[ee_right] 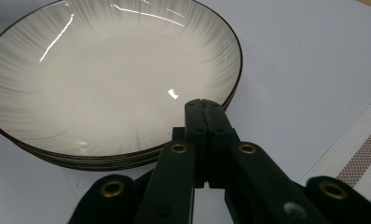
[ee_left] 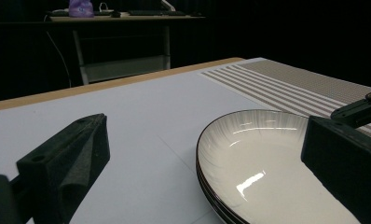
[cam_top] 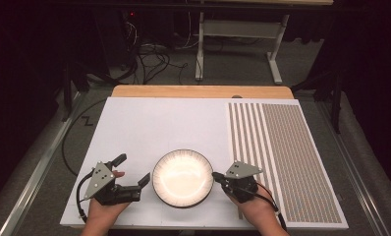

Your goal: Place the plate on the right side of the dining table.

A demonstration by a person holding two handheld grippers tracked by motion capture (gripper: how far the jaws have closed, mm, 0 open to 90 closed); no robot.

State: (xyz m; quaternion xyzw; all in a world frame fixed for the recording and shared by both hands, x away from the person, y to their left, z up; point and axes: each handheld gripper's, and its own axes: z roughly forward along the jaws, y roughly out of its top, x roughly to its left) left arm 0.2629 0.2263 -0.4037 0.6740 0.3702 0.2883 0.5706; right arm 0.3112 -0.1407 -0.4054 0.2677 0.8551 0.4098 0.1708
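A stack of shallow white plates [cam_top: 182, 178] with dark rims sits on the white sheet near the table's front edge; the top plate [ee_left: 249, 154] is empty and glossy. My left gripper [cam_top: 133, 168] lies just left of the stack, open wide, with its right jaw beside the rim and nothing between the jaws [ee_left: 204, 135]. My right gripper [cam_top: 216, 175] is at the stack's right edge, shut. In the right gripper view its tips [ee_right: 203, 101] meet just over the plates' rim [ee_right: 104, 79], with nothing seen between the pads. The right gripper [ee_left: 360, 109] also shows beyond the plates.
A white sheet [cam_top: 154, 123] covers most of the wooden table [cam_top: 198, 91]. A striped and dotted mat [cam_top: 287, 152] lies along the right side. Beyond the table stand a desk frame [cam_top: 237, 44] and floor cables [cam_top: 149, 59].
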